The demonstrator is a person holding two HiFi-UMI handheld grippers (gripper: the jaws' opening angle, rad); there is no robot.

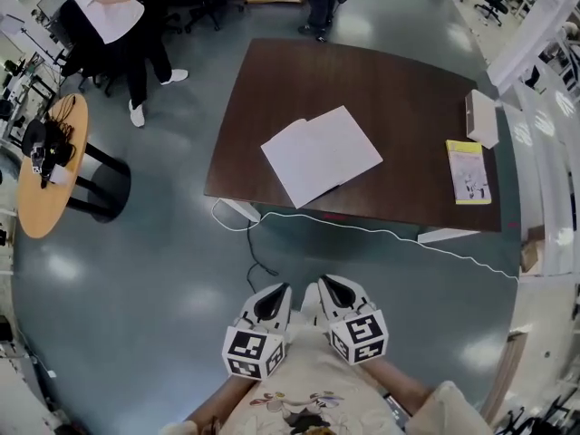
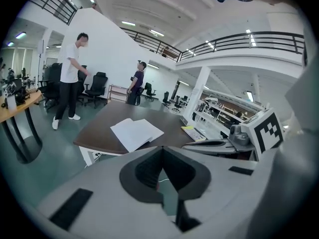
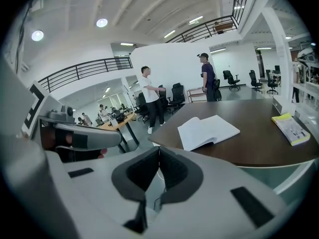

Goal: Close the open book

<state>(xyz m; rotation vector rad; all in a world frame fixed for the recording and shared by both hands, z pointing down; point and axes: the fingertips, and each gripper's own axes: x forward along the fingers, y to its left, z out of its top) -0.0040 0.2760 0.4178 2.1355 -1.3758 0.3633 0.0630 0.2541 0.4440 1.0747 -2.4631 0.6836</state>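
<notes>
An open white book lies flat near the front left of a dark brown table; it also shows in the left gripper view and the right gripper view. Both grippers are held close to the person's body, well short of the table, side by side. My left gripper is shut with nothing between its jaws. My right gripper is shut and empty too.
A yellow booklet and a pale box sit at the table's right side. A white cable trails over the floor before the table. A round wooden side table stands at left. Two people stand beyond.
</notes>
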